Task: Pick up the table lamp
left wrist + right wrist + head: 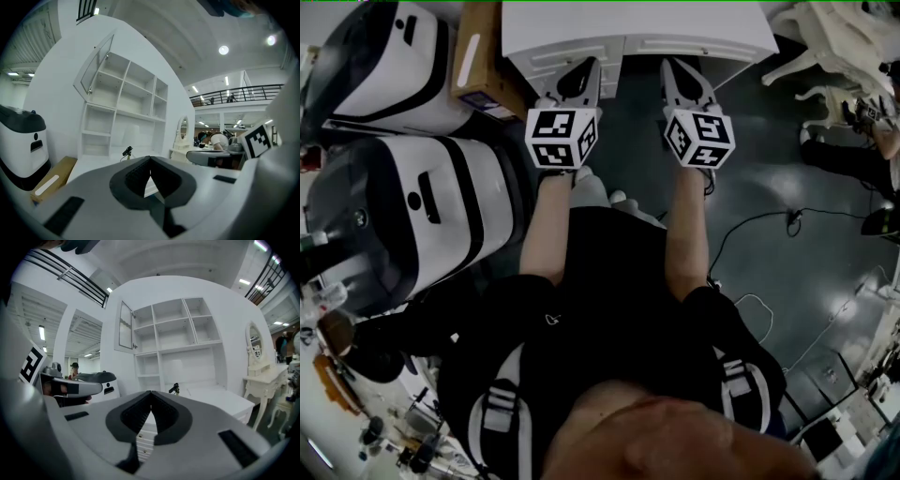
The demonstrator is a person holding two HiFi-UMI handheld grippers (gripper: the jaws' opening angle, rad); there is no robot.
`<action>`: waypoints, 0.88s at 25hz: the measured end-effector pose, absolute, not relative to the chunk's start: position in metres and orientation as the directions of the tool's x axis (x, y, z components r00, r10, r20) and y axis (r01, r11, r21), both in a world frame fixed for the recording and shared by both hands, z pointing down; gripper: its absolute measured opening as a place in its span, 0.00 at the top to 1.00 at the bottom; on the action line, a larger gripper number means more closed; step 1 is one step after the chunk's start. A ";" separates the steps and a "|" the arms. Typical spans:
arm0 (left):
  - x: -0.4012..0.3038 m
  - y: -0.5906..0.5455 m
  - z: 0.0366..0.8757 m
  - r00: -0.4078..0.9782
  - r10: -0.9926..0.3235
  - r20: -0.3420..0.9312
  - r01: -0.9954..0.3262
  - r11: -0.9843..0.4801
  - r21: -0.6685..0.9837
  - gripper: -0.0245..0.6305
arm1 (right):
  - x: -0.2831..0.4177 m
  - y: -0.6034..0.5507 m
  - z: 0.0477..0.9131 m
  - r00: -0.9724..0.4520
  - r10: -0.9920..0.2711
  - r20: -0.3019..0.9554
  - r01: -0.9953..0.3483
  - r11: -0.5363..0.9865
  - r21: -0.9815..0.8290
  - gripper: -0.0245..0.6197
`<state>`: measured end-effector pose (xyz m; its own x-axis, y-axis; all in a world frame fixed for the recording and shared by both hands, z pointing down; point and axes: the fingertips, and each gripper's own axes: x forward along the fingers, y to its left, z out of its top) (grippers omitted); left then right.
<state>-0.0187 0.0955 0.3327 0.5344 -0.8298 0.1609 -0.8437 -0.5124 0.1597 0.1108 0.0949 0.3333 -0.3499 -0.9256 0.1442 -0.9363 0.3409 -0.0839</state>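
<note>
**Well short of the lamp (174,369), both grippers empty**

Nearest me, the left gripper (592,66) and right gripper (667,66) are held out side by side above the dark floor (769,169), marker cubes toward my head camera. In each gripper's own view the jaws are brought together. The tips meet at the top, with only a thin wedge of gap below them and nothing between them.

Past the tips is the white desk (694,23), with drawers in its front. Both grippers point toward it and are clear of it. A cardboard box (483,56) sits just left of the desk, next to two white machines (412,206) with black bands.

On the desktop a small black object (174,388) stands on a thin stem; I cannot tell what it is. Behind it is the lamp, upright at the back of the desktop, close to the rear panel and under the open shelves (173,329). It has a plain white shade, a little wider at the bottom than at the top. Being white on white it reads faintly, and I cannot make out its base. The left gripper view shows the same arrangement, with the shade just above the black object. In the head view the desktop is washed out and the lamp cannot be picked out.
</note>
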 end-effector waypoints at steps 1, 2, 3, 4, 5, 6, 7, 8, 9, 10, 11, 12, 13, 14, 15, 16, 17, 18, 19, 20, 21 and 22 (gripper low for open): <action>-0.021 0.093 0.335 0.535 -0.829 0.165 -0.843 -0.512 0.161 0.95 | 0.109 0.092 0.335 -0.348 -0.926 0.148 -0.937 0.338 -0.087 0.93; -0.023 0.090 0.337 0.536 -0.827 0.170 -0.843 -0.513 0.163 0.95 | 0.107 0.088 0.337 -0.345 -0.926 0.153 -0.938 0.335 -0.091 0.93; -0.026 0.087 0.339 0.538 -0.825 0.175 -0.842 -0.513 0.166 0.95 | 0.104 0.085 0.340 -0.343 -0.926 0.158 -0.939 0.332 -0.094 0.93; -0.028 0.083 0.341 0.539 -0.823 0.180 -0.841 -0.513 0.169 0.95 | 0.101 0.081 0.342 -0.343 -0.925 0.164 -0.939 0.330 -0.098 0.93; -0.032 0.079 0.342 0.539 -0.822 0.183 -0.841 -0.513 0.173 0.95 | 0.098 0.077 0.344 -0.343 -0.924 0.168 -0.939 0.330 -0.100 0.93; -0.035 0.074 0.343 0.540 -0.821 0.185 -0.840 -0.513 0.176 0.95 | 0.094 0.073 0.345 -0.344 -0.923 0.173 -0.938 0.331 -0.100 0.93; -0.038 0.069 0.344 0.542 -0.820 0.186 -0.839 -0.514 0.180 0.95 | 0.090 0.068 0.346 -0.344 -0.922 0.177 -0.938 0.331 -0.099 0.93; -0.040 0.063 0.344 0.544 -0.818 0.187 -0.838 -0.515 0.183 0.95 | 0.087 0.063 0.347 -0.343 -0.922 0.181 -0.939 0.330 -0.098 0.93; -0.043 0.058 0.345 0.546 -0.817 0.186 -0.836 -0.516 0.187 0.95 | 0.084 0.058 0.347 -0.340 -0.922 0.187 -0.940 0.327 -0.098 0.93; -0.046 0.052 0.344 0.548 -0.816 0.185 -0.834 -0.517 0.192 0.95 | 0.081 0.053 0.347 -0.337 -0.922 0.192 -0.941 0.324 -0.096 0.93; -0.050 0.047 0.343 0.550 -0.815 0.183 -0.832 -0.518 0.197 0.95 | 0.078 0.048 0.347 -0.334 -0.922 0.196 -0.942 0.321 -0.094 0.93; -0.054 0.041 0.342 0.552 -0.814 0.180 -0.831 -0.519 0.202 0.95 | 0.074 0.043 0.346 -0.332 -0.922 0.200 -0.943 0.320 -0.091 0.93; -0.059 0.034 0.340 0.553 -0.814 0.175 -0.829 -0.519 0.207 0.95 | 0.070 0.038 0.344 -0.330 -0.922 0.203 -0.944 0.319 -0.086 0.93; -0.063 0.028 0.338 0.554 -0.815 0.170 -0.828 -0.519 0.212 0.95 | 0.065 0.033 0.343 -0.330 -0.921 0.206 -0.944 0.320 -0.081 0.93; -0.068 0.023 0.337 0.555 -0.815 0.166 -0.827 -0.519 0.217 0.95 | 0.060 0.028 0.343 -0.330 -0.921 0.210 -0.944 0.321 -0.075 0.93; -0.072 0.018 0.337 0.555 -0.816 0.161 -0.826 -0.518 0.222 0.95 | 0.055 0.024 0.342 -0.331 -0.919 0.213 -0.944 0.324 -0.070 0.93; -0.077 0.013 0.337 0.555 -0.817 0.157 -0.825 -0.517 0.227 0.95 | 0.049 0.020 0.343 -0.333 -0.918 0.216 -0.943 0.327 -0.066 0.93; -0.081 0.009 0.338 0.555 -0.818 0.154 -0.825 -0.516 0.231 0.95 | 0.044 0.017 0.343 -0.334 -0.917 0.217 -0.942 0.329 -0.062 0.93; -0.086 0.005 0.338 0.555 -0.818 0.152 -0.824 -0.516 0.234 0.95 | 0.039 0.014 0.343 -0.334 -0.917 0.218 -0.942 0.330 -0.058 0.93; -0.090 0.002 0.338 0.555 -0.818 0.150 -0.824 -0.516 0.235 0.95 | 0.035 0.011 0.343 -0.332 -0.918 0.219 -0.943 0.328 -0.054 0.93; -0.095 0.000 0.339 0.555 -0.819 0.147 -0.823 -0.516 0.235 0.95 | 0.032 0.008 0.344 -0.329 -0.919 0.219 -0.944 0.326 -0.050 0.93; -0.100 -0.003 0.339 0.555 -0.819 0.145 -0.823 -0.516 0.236 0.95 | 0.029 0.005 0.343 -0.325 -0.920 0.218 -0.945 0.323 -0.048 0.93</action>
